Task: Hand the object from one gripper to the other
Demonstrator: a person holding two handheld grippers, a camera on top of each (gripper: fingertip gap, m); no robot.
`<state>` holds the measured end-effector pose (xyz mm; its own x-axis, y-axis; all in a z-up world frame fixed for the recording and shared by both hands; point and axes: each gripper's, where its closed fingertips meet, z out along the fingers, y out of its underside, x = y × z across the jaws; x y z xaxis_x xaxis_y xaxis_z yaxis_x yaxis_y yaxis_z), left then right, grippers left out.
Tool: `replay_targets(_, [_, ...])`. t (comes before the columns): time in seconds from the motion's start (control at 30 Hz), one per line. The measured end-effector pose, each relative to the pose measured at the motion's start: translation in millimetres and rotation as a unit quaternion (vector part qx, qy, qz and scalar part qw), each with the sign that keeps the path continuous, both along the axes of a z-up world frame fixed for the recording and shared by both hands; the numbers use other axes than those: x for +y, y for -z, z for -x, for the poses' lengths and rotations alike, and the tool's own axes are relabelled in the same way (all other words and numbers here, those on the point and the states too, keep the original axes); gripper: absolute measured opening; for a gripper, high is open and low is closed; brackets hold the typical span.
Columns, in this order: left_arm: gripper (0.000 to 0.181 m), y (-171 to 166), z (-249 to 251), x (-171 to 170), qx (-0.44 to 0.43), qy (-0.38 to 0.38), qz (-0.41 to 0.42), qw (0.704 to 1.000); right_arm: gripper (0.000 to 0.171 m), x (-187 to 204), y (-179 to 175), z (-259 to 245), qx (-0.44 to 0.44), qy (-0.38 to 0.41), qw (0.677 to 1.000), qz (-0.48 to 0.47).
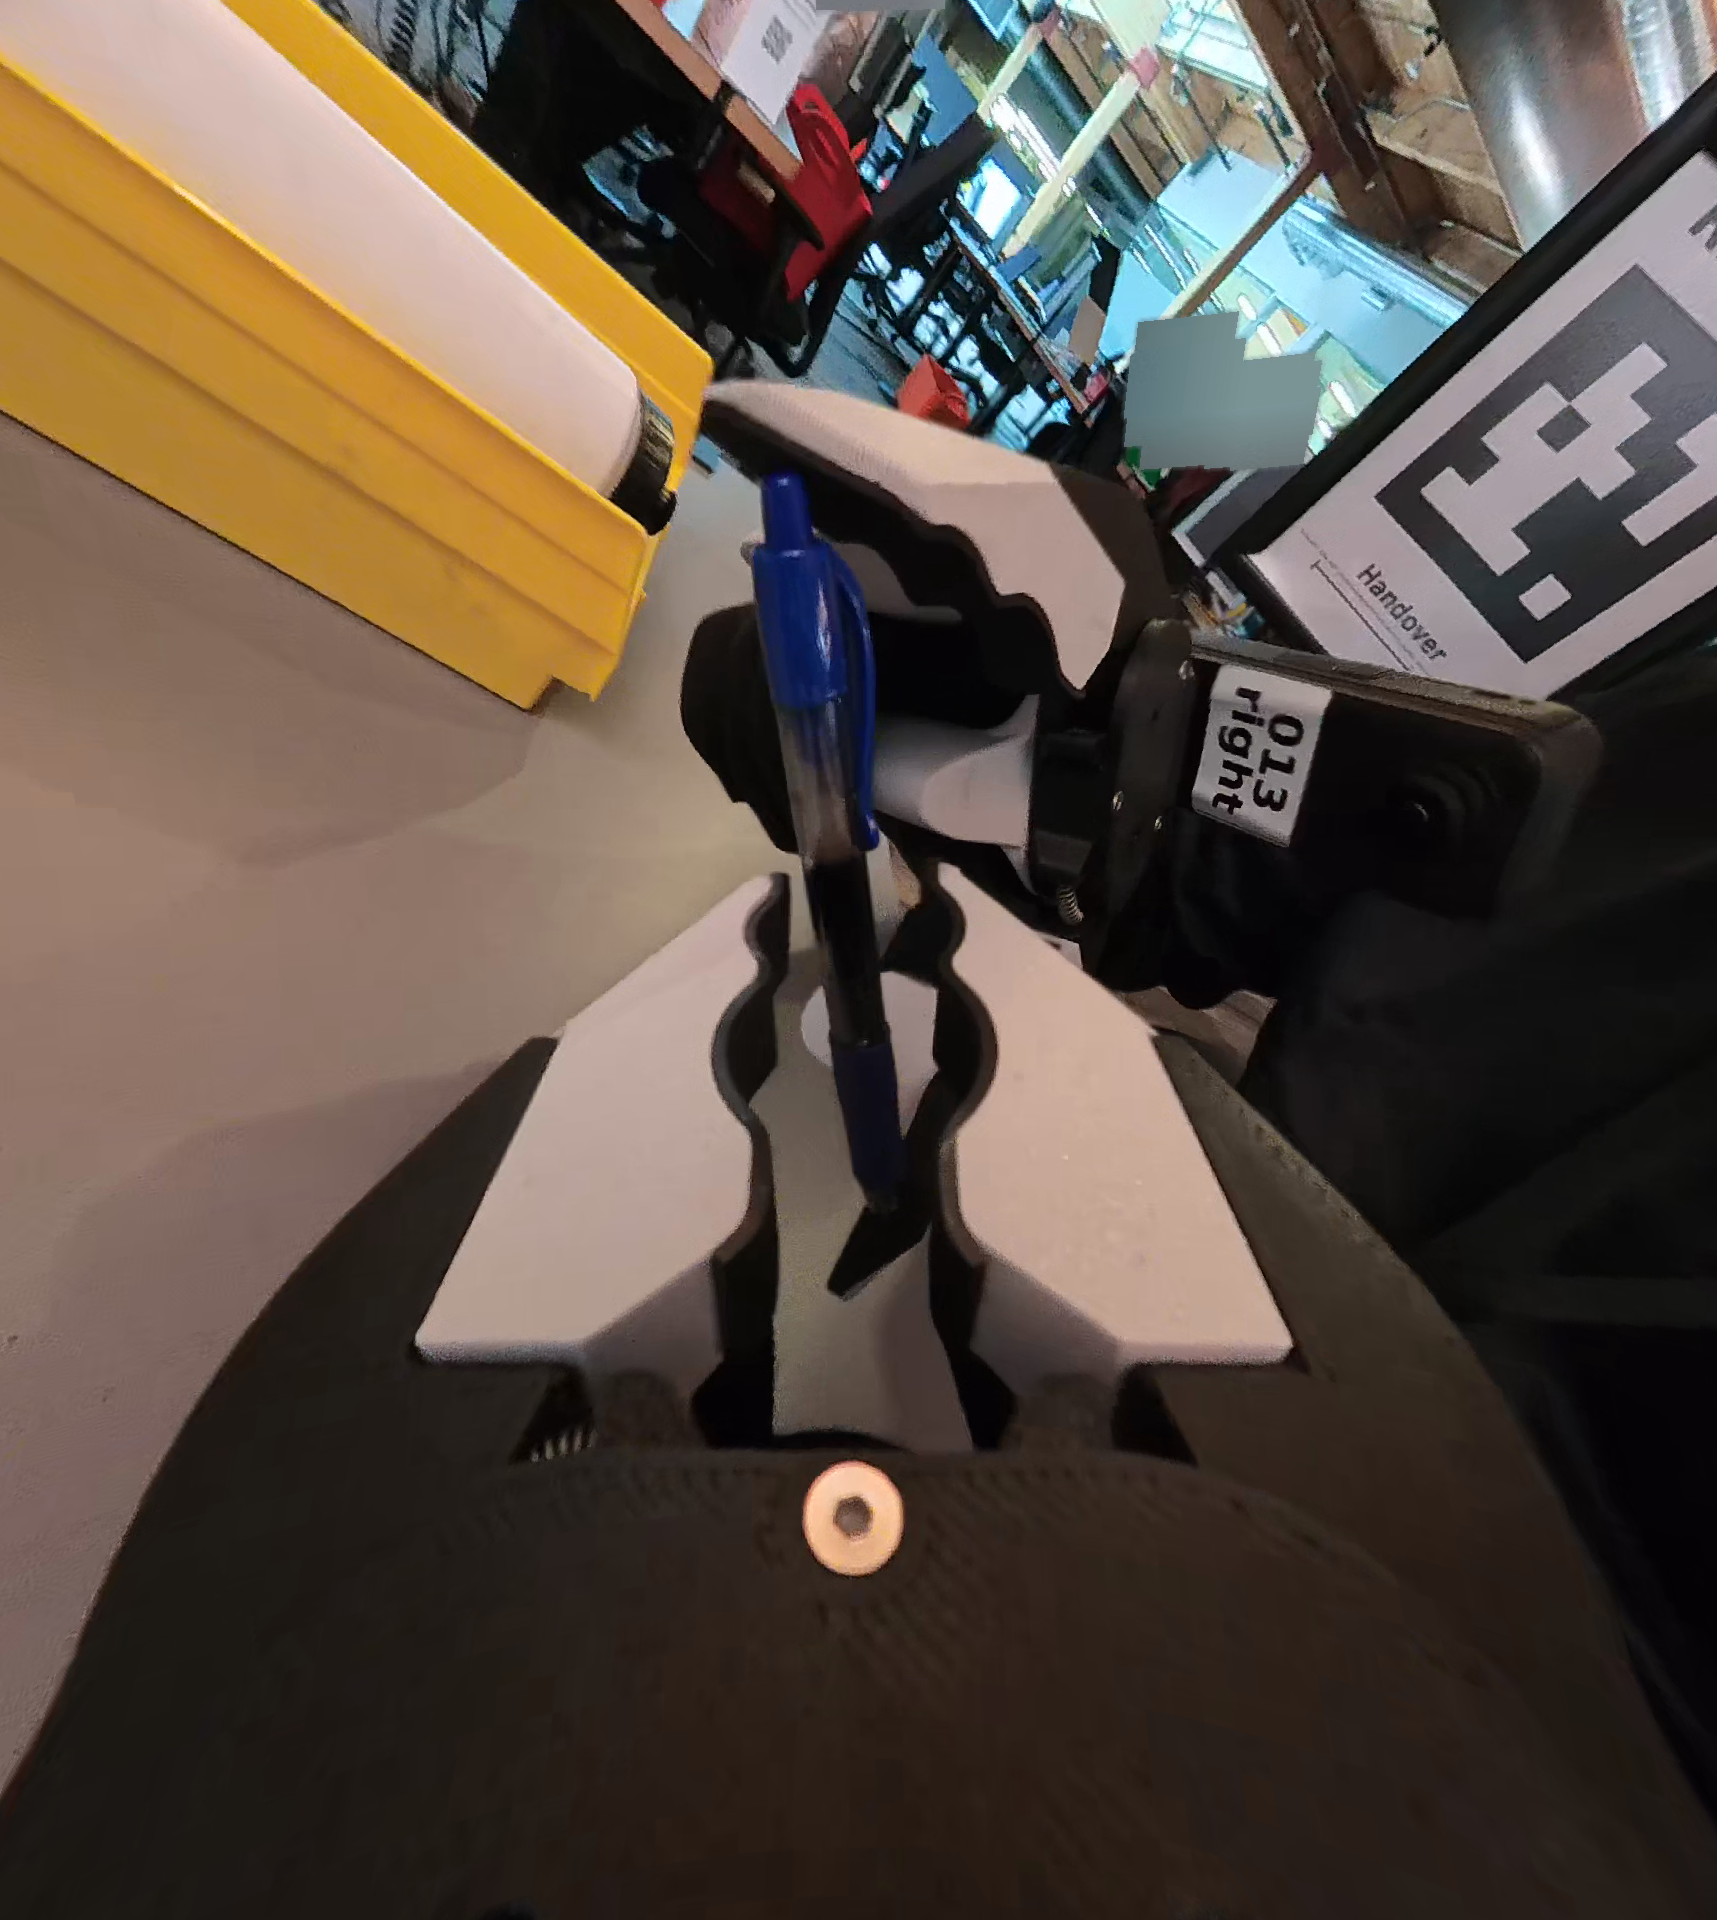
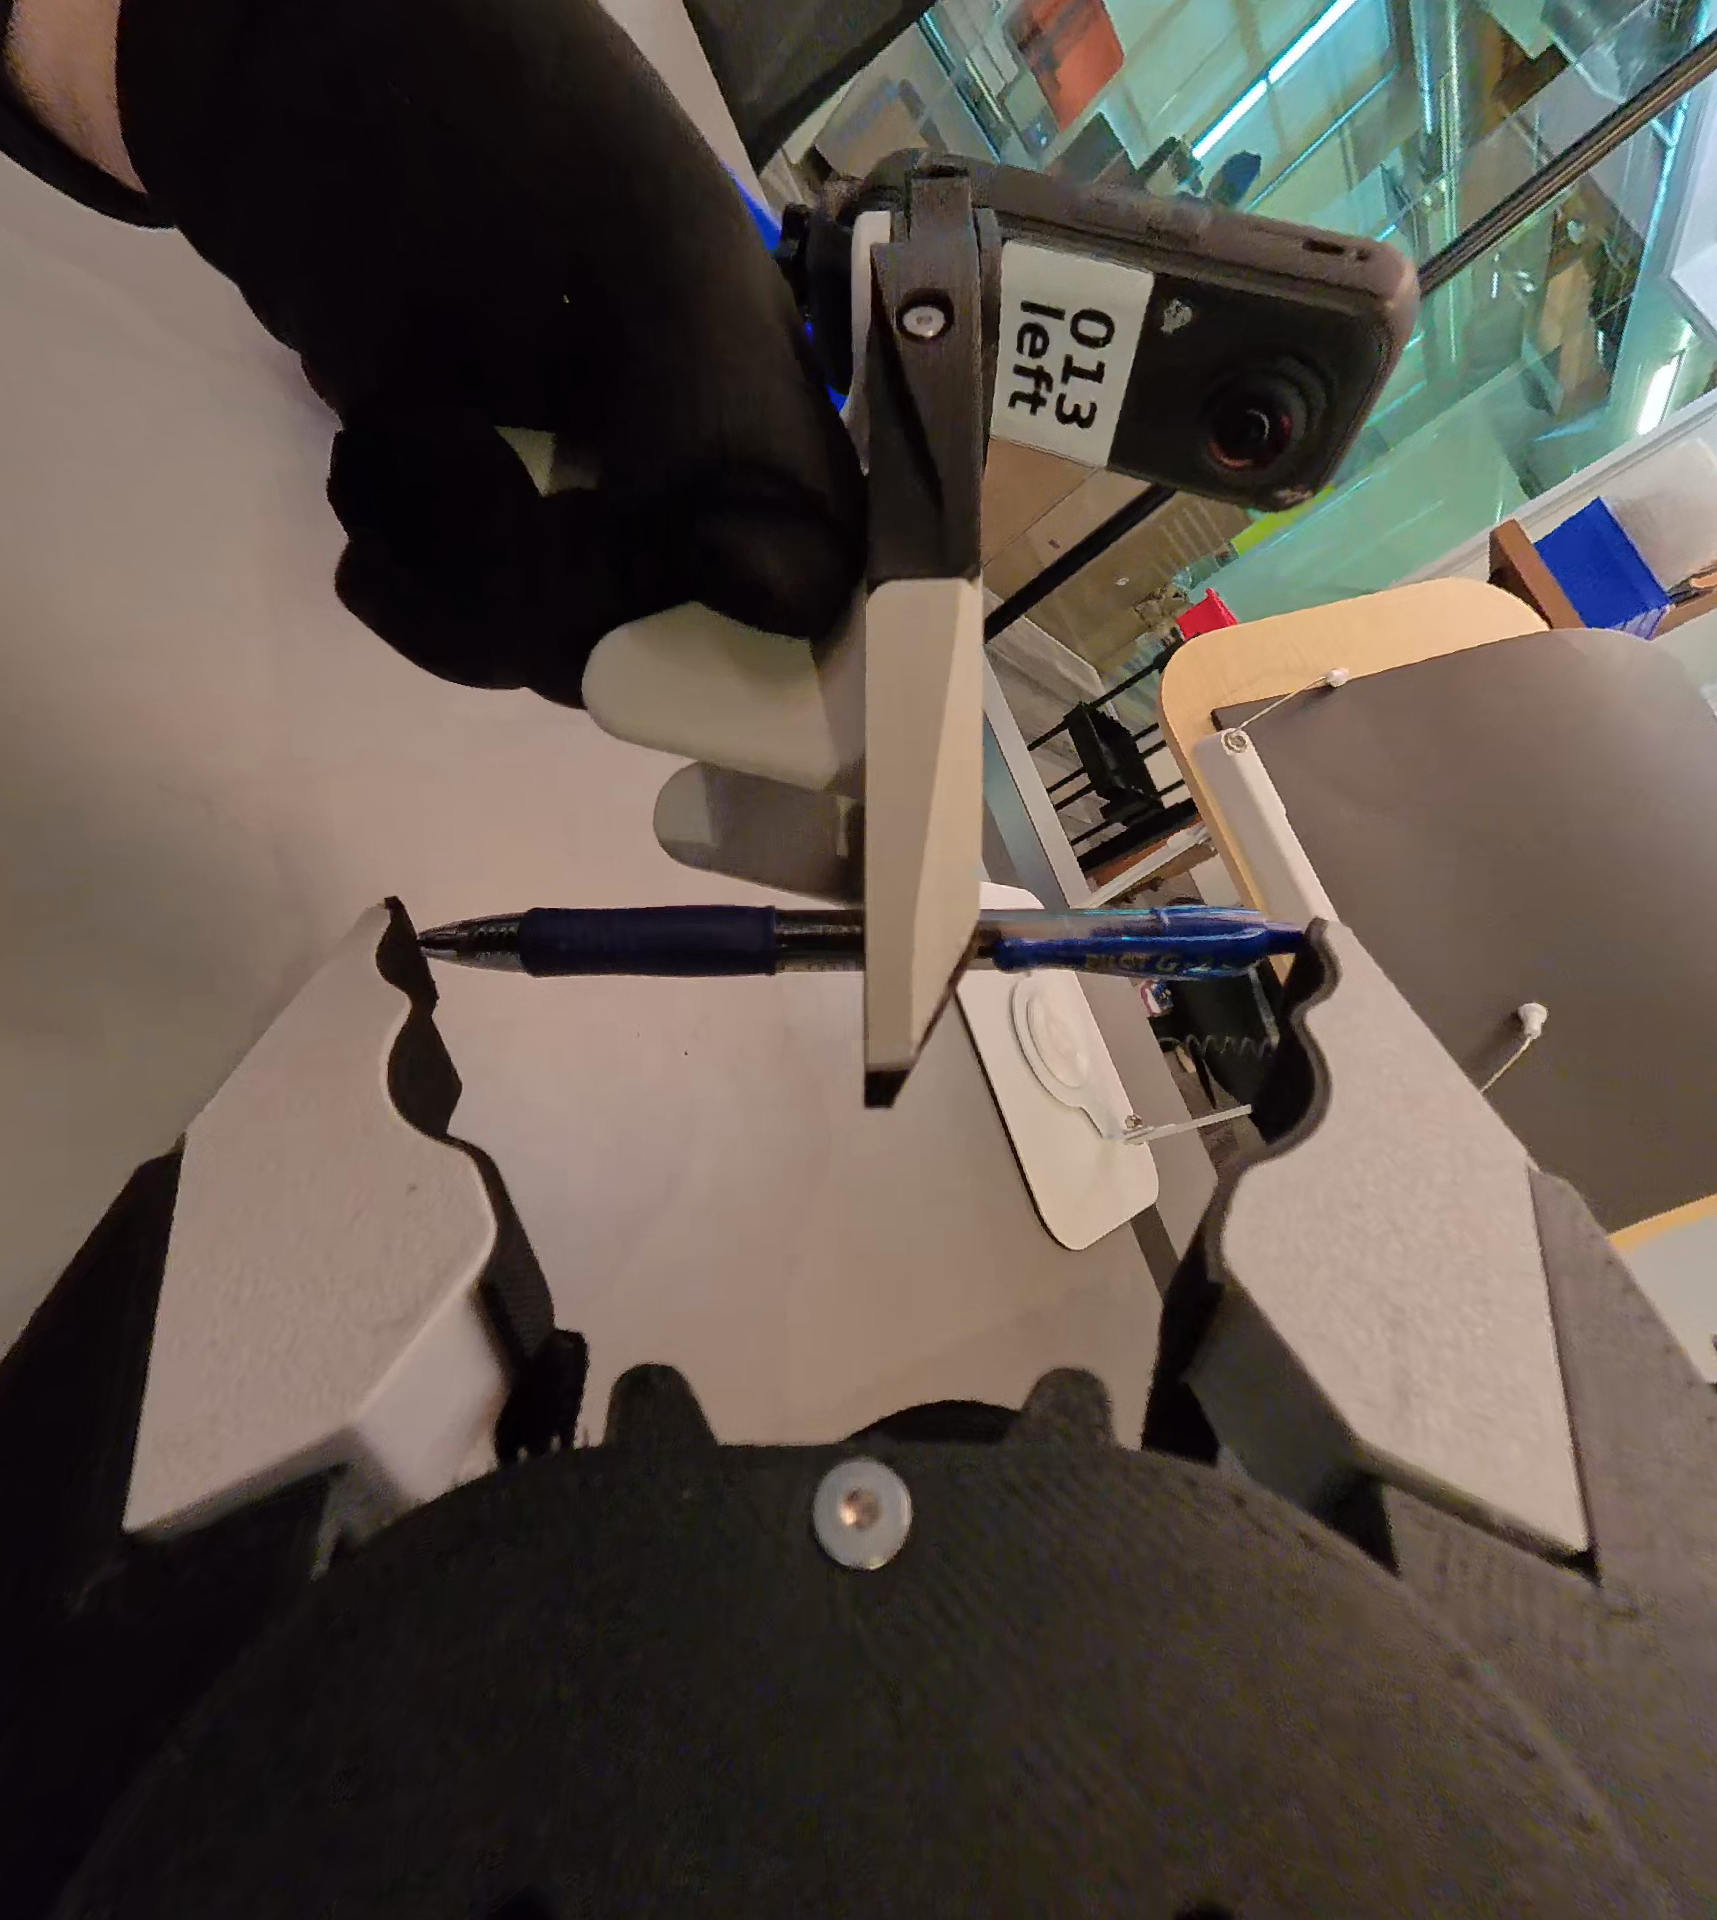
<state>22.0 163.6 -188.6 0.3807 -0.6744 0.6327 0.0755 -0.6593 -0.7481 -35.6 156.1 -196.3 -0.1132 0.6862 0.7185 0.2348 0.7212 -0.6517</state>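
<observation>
pen [image 1: 833, 831]: blue clip, clear barrel, blue grip | left gripper [image 1: 859, 925] clamps it | right gripper [image 2: 859, 940] spread wide

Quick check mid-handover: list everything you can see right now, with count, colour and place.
pen: 1, blue and black, in the air, crossing the right gripper's open gap
bins: stacked, yellow, on the table, far left
roll: 1, white with a black end, in the top bin
marker sign: 1, black and white, far right
table: 1, grey
left gripper: shut on the pen
right gripper: open
left hand: black glove
</observation>
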Motion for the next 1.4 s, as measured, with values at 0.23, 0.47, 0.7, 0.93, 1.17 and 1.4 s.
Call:
replay_targets(0.23, [0.039,-23,25,8,0.047,-0.075,-0.123,0.988,0.154,1,-18,-7,0.044,-0.02,0.992,0.12])
replay_targets(0.47, [0.036,-45,43,8,0.253,-0.143,-0.34,0.895,0.154,6,-30,-13,0.068,-0.044,0.971,0.223])
replay_targets(0.7, [0.044,-41,36,2,0.508,-0.114,-0.523,0.675,0.154,3,-42,-15,0.077,-0.087,0.938,0.326])
replay_targets(0.93, [0.037,-33,3,-14,0.562,-0.064,-0.616,0.549,0.154,-12,-44,-14,0.063,-0.146,0.887,0.433])
replay_targets(1.17, [0.009,-32,-2,-15,0.572,-0.06,-0.619,0.534,0.158,-25,-41,-13,0.054,-0.18,0.842,0.506])
replay_targets(1.4, [0.009,-39,10,-11,0.514,-0.083,-0.537,0.664,0.153,-9,-44,-21,0.077,-0.157,0.865,0.47])
